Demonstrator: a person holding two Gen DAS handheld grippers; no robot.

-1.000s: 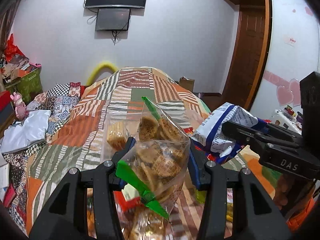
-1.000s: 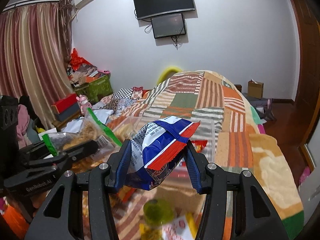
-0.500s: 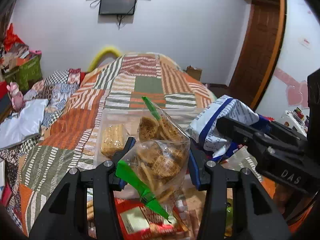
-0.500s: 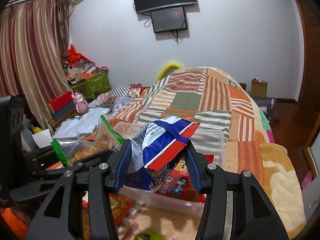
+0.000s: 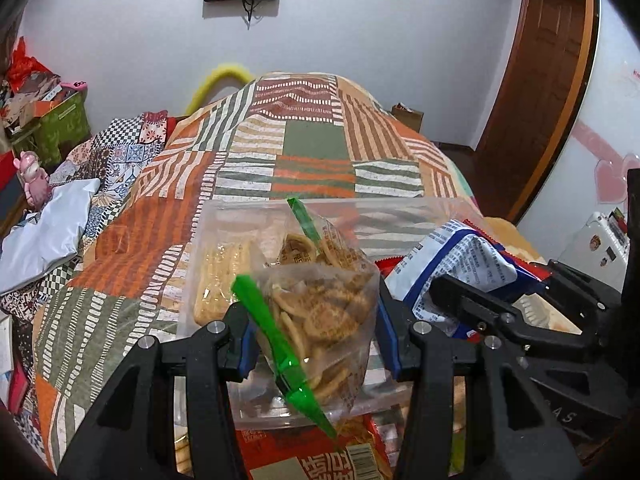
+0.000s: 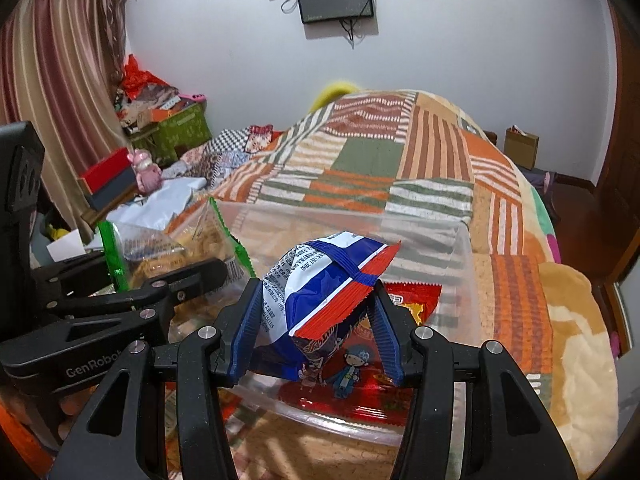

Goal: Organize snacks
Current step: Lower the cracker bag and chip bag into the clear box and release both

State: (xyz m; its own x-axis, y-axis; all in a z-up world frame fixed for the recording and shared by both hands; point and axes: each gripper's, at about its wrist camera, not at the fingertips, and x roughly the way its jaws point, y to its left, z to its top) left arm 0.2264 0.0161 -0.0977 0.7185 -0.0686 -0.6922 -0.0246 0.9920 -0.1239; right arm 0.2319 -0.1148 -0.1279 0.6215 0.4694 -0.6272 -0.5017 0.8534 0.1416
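My left gripper (image 5: 314,336) is shut on a clear biscuit bag (image 5: 320,304) with green edges and holds it over the near part of a clear plastic bin (image 5: 240,216) on the bed. My right gripper (image 6: 316,320) is shut on a blue, white and red snack bag (image 6: 320,284) and holds it over the same bin (image 6: 464,248). A red snack packet (image 6: 412,300) lies inside the bin. A pale cracker pack (image 5: 218,276) stands in the bin's left side. Each gripper shows in the other view, the right one (image 5: 500,312) and the left one (image 6: 160,288).
A patchwork quilt (image 5: 312,140) covers the bed beyond the bin. A red snack box (image 5: 320,460) lies just in front of the bin. Clothes and a white bag (image 5: 44,224) lie at the left. A green box (image 6: 180,132) and a wooden door (image 5: 532,80) stand by the walls.
Both grippers have moved forward and down with their bags, from above the loose snacks to over the clear bin. The bin now fills the lower middle of both views.
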